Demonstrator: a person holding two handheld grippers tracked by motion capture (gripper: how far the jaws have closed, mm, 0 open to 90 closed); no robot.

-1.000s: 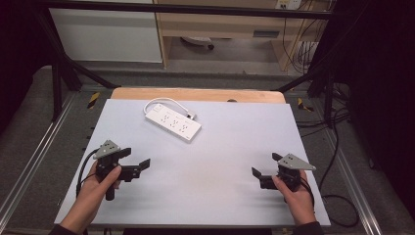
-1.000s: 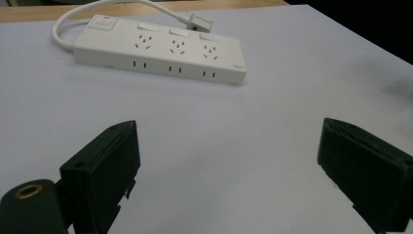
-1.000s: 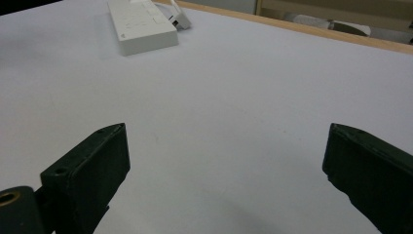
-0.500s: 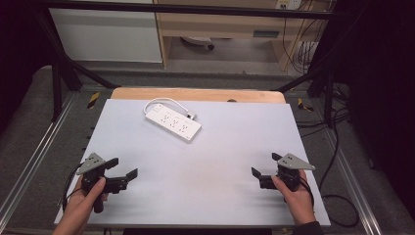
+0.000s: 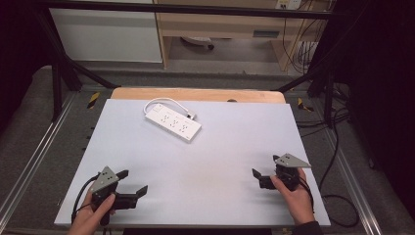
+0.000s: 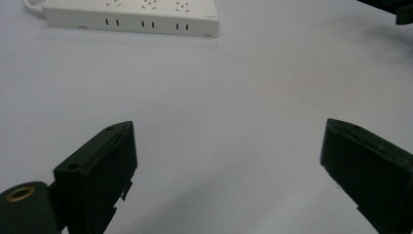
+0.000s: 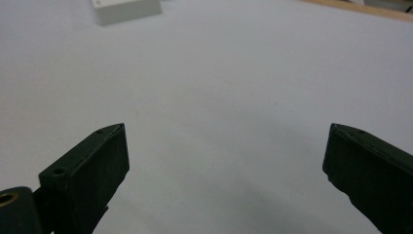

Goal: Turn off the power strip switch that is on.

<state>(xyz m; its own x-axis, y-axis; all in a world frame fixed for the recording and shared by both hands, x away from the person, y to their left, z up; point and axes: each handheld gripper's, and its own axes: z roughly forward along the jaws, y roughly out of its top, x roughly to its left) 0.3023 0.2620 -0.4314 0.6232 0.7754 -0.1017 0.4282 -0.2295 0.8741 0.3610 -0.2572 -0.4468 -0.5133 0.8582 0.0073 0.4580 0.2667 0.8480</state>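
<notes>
Near the table's front edge both grippers, left and right, rest spread wide and empty; judging by this, reaching toward the white power strip comes next

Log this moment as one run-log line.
left gripper: open, empty, near-left table corner | right gripper: open, empty, near-right | power strip: far-left on table, untouched, apart from both

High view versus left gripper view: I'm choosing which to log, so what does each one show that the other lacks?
High view alone: both hands, the power strip's coiled cord, the wooden board and the floor cables. Left gripper view alone: the slot openings along the strip's side. Shared: the white table, the strip, and the left tool, jaws wide apart.
</notes>
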